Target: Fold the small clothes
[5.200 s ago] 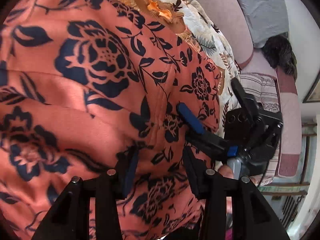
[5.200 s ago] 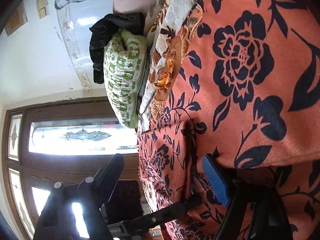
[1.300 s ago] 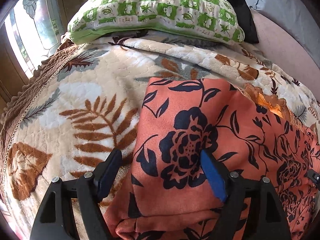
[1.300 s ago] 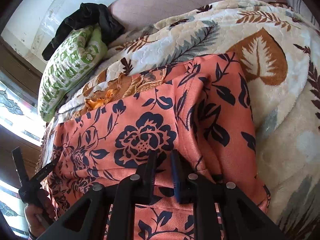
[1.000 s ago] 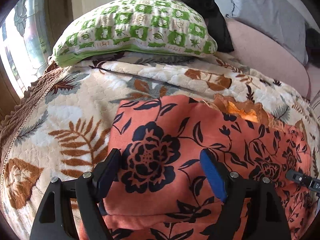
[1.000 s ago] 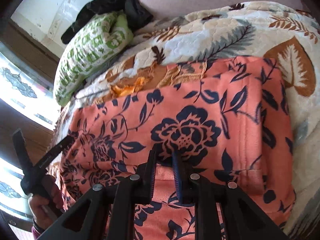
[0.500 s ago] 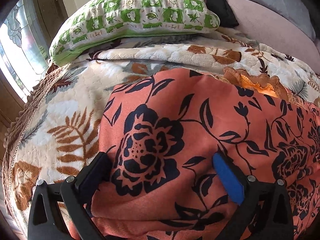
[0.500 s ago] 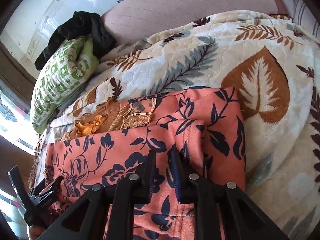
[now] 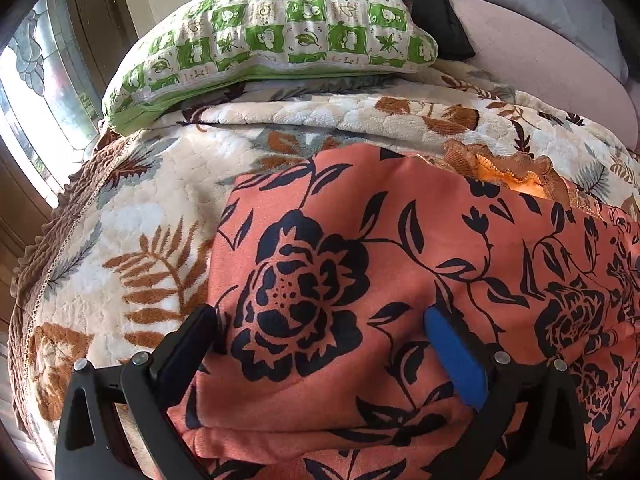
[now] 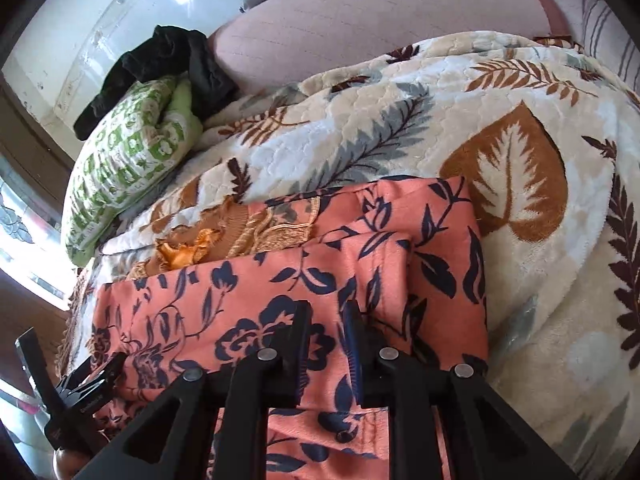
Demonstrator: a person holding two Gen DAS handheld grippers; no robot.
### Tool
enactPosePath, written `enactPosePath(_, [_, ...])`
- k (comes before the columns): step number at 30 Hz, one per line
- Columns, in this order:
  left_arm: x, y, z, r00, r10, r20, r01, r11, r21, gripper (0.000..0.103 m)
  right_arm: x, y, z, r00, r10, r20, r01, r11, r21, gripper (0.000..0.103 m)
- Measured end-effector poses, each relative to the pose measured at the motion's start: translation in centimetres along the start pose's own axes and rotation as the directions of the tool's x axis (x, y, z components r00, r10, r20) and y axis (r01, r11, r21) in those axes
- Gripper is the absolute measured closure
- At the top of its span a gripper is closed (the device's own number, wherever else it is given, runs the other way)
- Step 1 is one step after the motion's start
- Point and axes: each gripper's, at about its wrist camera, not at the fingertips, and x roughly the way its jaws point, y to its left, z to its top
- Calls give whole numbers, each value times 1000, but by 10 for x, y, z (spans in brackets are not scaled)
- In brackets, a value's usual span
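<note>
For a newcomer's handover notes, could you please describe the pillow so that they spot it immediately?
Start at the cream leaf-print blanket covering the bed. At its far end lies the pillow, partly under a black garment. It alone has green-and-white checks with small leaf motifs.

A bed, covered by a cream leaf-print blanket [image 9: 168, 200], carries the orange floral garment [image 9: 400, 248] (partly folded) and a green checked pillow [image 9: 272, 36].
</note>
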Motion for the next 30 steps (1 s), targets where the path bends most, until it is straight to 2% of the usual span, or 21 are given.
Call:
enactPosePath(1, [-8, 2, 0, 999, -8, 32, 8, 1000, 1, 0, -5, 4, -3, 1000, 21, 0, -21, 1000, 1, 83])
enactPosePath(3, [-23, -1, -2, 995, -70, 74, 69, 997, 17, 0, -8, 16, -11, 995, 97, -30, -97, 995, -14, 83])
enactPosePath(6, [-31, -16, -8, 981, -187, 54, 184, 981, 69, 0, -4, 42, -27, 984, 155, -92, -162, 983, -81, 83])
enactPosePath(7, [-29, -24, -11, 979, -203, 31, 199, 976, 93, 0, 0, 51, -32, 978, 164, -125, -177, 979, -102, 83])
enactPosePath(9, [-16, -42, -17, 987, -159, -29, 162, 975, 155, 0, 13, 64, -42, 972, 146, -185, -174, 974, -144, 83])
enactPosePath(11, [-9, -52, -23, 994, -107, -28, 111, 972, 206, 0, 28, 69, -52, 968, 82, -237, -129, 973, -189, 83])
enactPosePath(12, [-12, -53, -23, 994, -107, -17, 108, 972, 208, 0, 24, 67, -54, 973, 91, -213, -132, 974, -186, 83])
enactPosePath(15, [-23, -44, -21, 989, -146, -8, 146, 975, 166, 0, 7, 64, -54, 966, 124, -227, -161, 975, -153, 83])
enactPosePath(19, [-48, -15, -28, 988, -144, 48, 137, 983, 125, 0, -33, 52, -53, 972, 189, -140, -207, 970, -130, 83])
enactPosePath(21, [-61, 1, -36, 988, -132, 75, 122, 985, 118, 0, -52, 46, -54, 971, 217, -104, -229, 967, -116, 73])
enactPosePath(23, [-72, 19, -44, 989, -115, 89, 106, 990, 98, 0, -70, 40, -58, 975, 213, -71, -220, 969, -109, 17])
enactPosePath(25, [-79, 38, -51, 990, -101, 94, 95, 993, 66, 0, -93, 28, -69, 975, 221, 2, -220, 972, -86, 14])
enactPosePath(30, [-96, 83, -89, 996, -73, 58, 74, 997, -24, 0, -128, -11, -97, 980, 199, 8, -199, 980, -17, 14])
